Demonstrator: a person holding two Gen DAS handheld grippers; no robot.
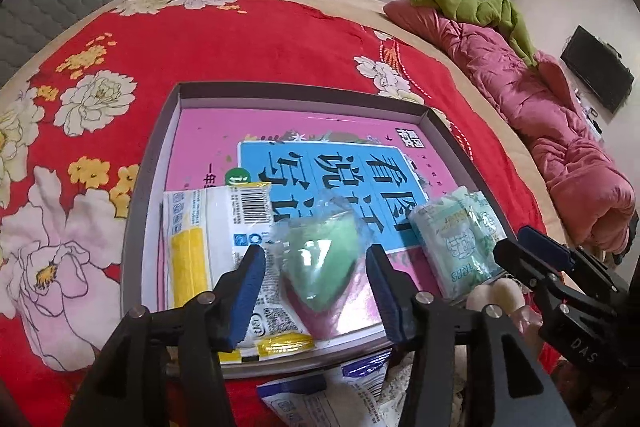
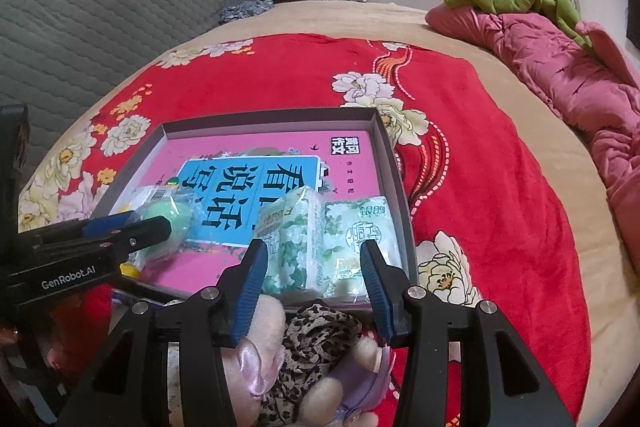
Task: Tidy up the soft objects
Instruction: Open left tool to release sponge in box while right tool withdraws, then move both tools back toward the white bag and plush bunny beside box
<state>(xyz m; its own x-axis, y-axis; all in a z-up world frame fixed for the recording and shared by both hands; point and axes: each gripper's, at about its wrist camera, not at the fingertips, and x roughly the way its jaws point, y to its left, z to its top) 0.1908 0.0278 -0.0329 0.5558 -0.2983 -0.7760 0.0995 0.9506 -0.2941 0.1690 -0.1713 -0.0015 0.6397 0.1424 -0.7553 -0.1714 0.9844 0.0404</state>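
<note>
From the left wrist view, the left gripper (image 1: pixel 316 267) hung over the near end of a shallow grey tray (image 1: pixel 160 131) that lay on a red flowered blanket (image 1: pixel 240 43). Its jaws stood apart, and between them lay a green and pink sponge in clear wrap (image 1: pixel 320 267), resting on a pink book (image 1: pixel 280 131) in the tray; the pads did not press on it. A white and yellow packet (image 1: pixel 200 227) lay in the tray to the left, and a green tissue pack (image 1: pixel 456 239) to the right. The right gripper (image 1: pixel 532 247) showed at the right edge. From the right wrist view, the right gripper (image 2: pixel 314 267) also stood open, holding nothing, above two green tissue packs (image 2: pixel 304 239) in the tray's near right corner (image 2: pixel 400 187). Below the jaws, outside the tray, lay a plush toy (image 2: pixel 260 347) and a leopard-print cloth (image 2: pixel 320 331). The left gripper (image 2: pixel 152 223) reached in from the left beside the sponge (image 2: pixel 176 223).
</note>
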